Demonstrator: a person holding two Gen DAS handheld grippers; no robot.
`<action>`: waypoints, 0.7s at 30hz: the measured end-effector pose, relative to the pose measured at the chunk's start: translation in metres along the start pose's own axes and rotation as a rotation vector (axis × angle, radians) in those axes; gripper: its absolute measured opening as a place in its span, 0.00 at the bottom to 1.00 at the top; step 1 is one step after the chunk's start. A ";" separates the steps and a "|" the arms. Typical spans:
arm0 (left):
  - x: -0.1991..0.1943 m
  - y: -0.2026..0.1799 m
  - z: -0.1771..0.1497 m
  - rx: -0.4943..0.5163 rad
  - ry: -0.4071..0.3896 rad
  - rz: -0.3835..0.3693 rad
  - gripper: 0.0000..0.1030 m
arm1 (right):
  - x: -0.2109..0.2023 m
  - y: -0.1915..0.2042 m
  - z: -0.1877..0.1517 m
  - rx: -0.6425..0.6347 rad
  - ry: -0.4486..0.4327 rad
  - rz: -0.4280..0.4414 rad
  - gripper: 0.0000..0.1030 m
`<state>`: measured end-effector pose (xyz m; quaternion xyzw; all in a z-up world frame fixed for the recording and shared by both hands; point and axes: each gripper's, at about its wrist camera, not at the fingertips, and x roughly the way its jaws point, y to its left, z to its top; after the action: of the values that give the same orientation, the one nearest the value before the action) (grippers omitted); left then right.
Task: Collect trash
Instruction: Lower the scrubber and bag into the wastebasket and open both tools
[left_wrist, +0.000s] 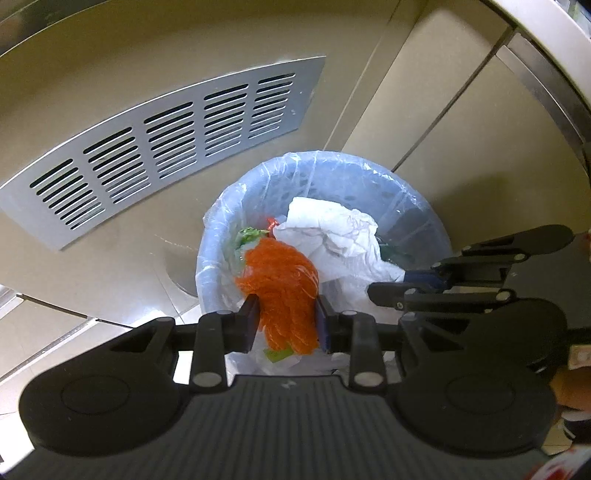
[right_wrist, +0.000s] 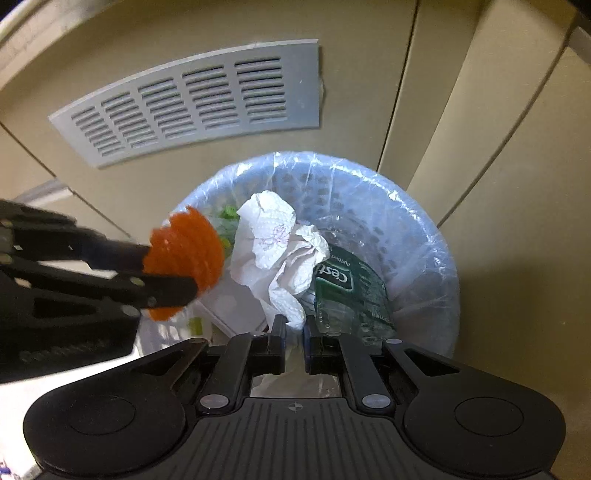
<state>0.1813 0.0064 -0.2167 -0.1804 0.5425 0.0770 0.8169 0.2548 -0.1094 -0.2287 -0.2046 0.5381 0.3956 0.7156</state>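
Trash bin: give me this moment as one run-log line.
left gripper: shut on orange mesh | right gripper: shut on white paper towel | both over lined trash bin | inside: green-label bottle

Both grippers are matte black plastic: left gripper has bluish pads, right gripper shows silver rivets, ribbed base at 6 o'clock.
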 end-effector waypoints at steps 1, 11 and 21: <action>0.000 0.000 0.000 0.001 -0.001 -0.003 0.28 | -0.003 -0.001 0.000 0.005 -0.006 0.006 0.08; -0.006 0.000 0.001 0.016 -0.023 -0.008 0.53 | -0.028 0.008 -0.006 -0.042 -0.060 -0.020 0.28; -0.013 0.008 -0.005 0.003 -0.025 -0.008 0.54 | -0.036 0.001 -0.012 -0.016 -0.088 -0.009 0.38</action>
<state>0.1694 0.0125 -0.2082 -0.1806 0.5317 0.0751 0.8240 0.2429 -0.1295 -0.1992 -0.1948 0.5021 0.4053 0.7387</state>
